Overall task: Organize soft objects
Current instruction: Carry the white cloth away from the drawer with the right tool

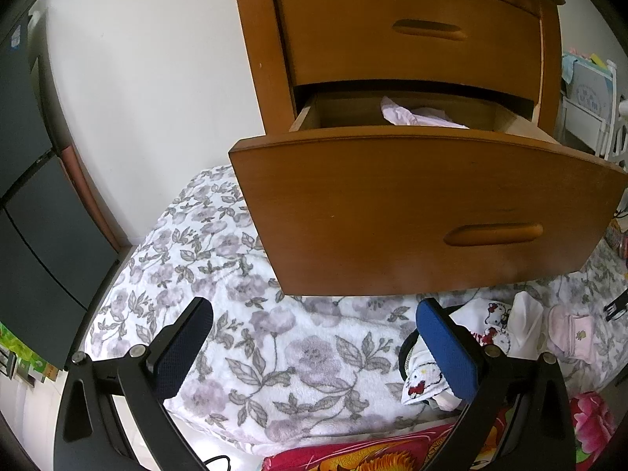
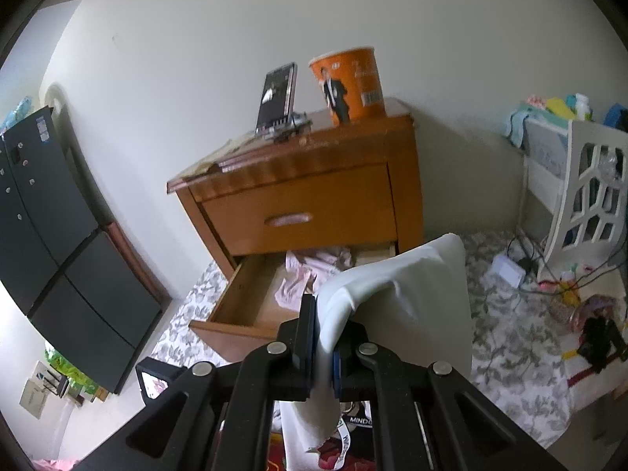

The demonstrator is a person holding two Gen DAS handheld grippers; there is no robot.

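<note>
Right wrist view showed the right gripper clamped tight on a white cloth, held up in front of the wooden nightstand. Beyond it the bottom drawer stood pulled out, pink garments lying toward its back. Left gripper hung wide apart and empty over the floral blanket, small garments near its right finger

Two drawers, one cup, one phone.
</note>
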